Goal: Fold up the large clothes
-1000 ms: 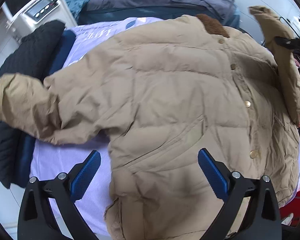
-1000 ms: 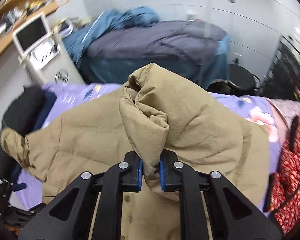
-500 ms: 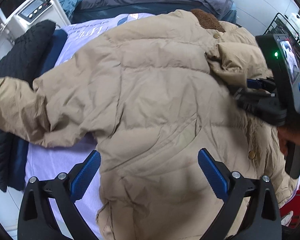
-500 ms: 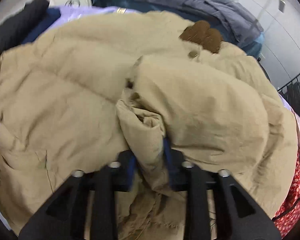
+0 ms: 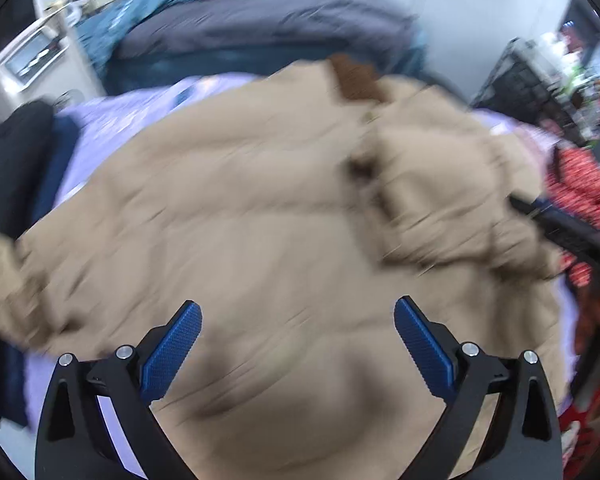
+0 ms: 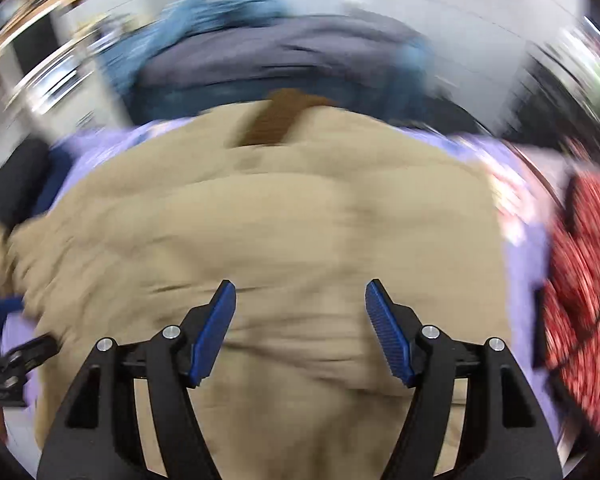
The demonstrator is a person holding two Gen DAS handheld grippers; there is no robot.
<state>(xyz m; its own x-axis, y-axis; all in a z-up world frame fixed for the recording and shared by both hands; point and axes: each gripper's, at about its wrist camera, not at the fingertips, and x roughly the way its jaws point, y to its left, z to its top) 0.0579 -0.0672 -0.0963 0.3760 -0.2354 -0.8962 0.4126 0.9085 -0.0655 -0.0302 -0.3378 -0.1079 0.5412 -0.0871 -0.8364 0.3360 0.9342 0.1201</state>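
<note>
1. One tan padded jacket [image 5: 260, 220] spread on the lilac bed sheet [image 5: 112, 128], brown collar [image 5: 356, 80] at its far end.
2. Left claw [image 5: 296, 344] wide, empty, over the jacket's near hem; right claw [image 6: 300, 328] likewise.
3. Risk: right sleeve [image 5: 452, 200] folded across the jacket's chest (puffy filling) springing open, nothing pinning it.
4. Count: one jacket, two claws, one red garment [image 6: 584, 280] beside the jacket.

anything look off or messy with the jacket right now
Mildly. On the tan jacket, one sleeve lies folded across the chest in a bunched lump, while the other sleeve sticks out sideways. Both views are blurred; no damage shows.
</note>
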